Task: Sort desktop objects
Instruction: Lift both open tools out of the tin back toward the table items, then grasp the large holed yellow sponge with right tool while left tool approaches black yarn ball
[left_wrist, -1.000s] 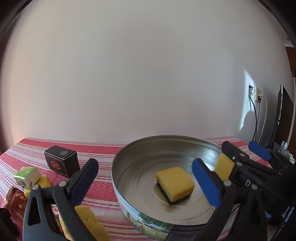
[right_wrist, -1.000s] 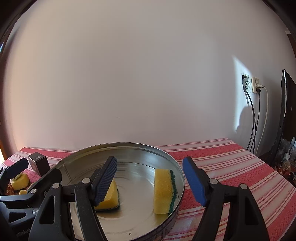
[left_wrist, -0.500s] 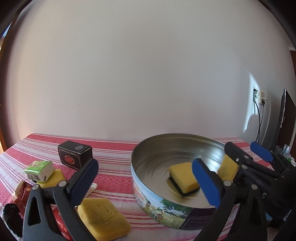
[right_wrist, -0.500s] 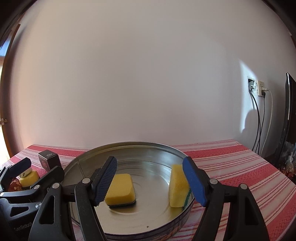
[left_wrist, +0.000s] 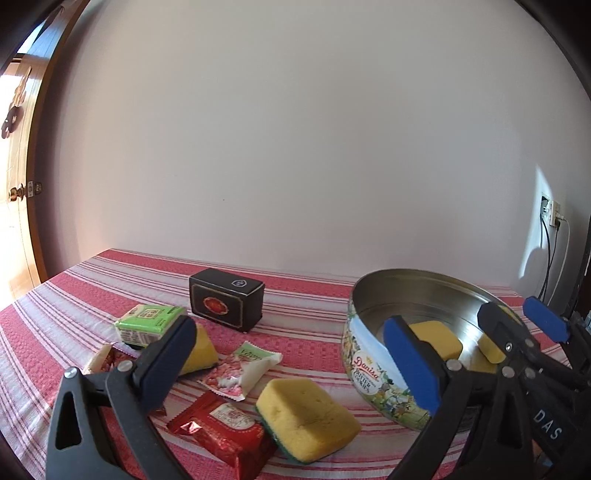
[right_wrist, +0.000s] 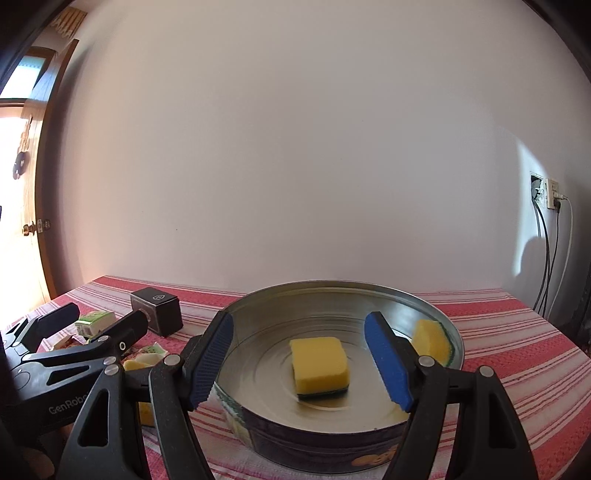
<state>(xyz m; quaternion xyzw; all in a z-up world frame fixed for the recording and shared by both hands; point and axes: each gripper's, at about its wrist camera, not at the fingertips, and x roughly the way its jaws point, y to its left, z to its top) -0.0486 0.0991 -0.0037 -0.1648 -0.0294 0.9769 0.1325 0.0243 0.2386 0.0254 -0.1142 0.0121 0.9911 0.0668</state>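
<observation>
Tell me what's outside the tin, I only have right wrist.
Observer: A loose sponge lies on the cloth beside the tin, yellow side up.
Operator: Anything next to it?
Observer: A red foil packet lies just left of it.
Operator: More sponges out there?
Observer: One more, a second sponge right beside the green packet.

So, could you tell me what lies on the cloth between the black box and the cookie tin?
Nothing: in the left wrist view, only bare striped tablecloth runs from the black box to the cookie tin.
</observation>
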